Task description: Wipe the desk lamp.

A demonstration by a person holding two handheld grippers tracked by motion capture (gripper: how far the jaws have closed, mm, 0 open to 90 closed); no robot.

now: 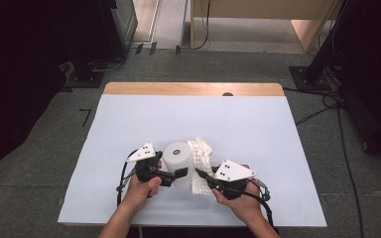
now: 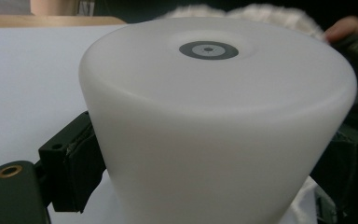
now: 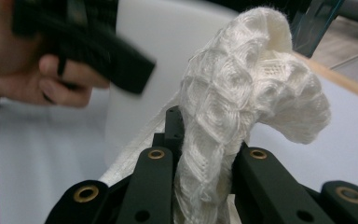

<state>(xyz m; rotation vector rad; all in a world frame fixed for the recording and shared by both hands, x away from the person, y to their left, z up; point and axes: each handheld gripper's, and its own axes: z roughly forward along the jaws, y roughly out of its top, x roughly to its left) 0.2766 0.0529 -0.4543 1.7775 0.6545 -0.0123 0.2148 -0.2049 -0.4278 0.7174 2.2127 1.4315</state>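
A white frosted cup (image 1: 177, 157) stands upside down on the white mat, with a grey ring mark on its top (image 2: 208, 50). My left gripper (image 1: 176, 175) holds the cup from the near left. One pad (image 2: 77, 163) presses its left side and the other jaw sits at its right side. A white knitted cloth (image 1: 202, 154) lies against the cup's right side. My right gripper (image 1: 200, 173) is shut on a bunched fold of the cloth (image 3: 242, 93), which rises between its jaws and curls over at the top.
The white mat (image 1: 248, 124) covers a wooden table whose bare far edge (image 1: 193, 89) shows. Grey floor surrounds it, with cables (image 1: 327, 106) at the right and black stands at the back corners.
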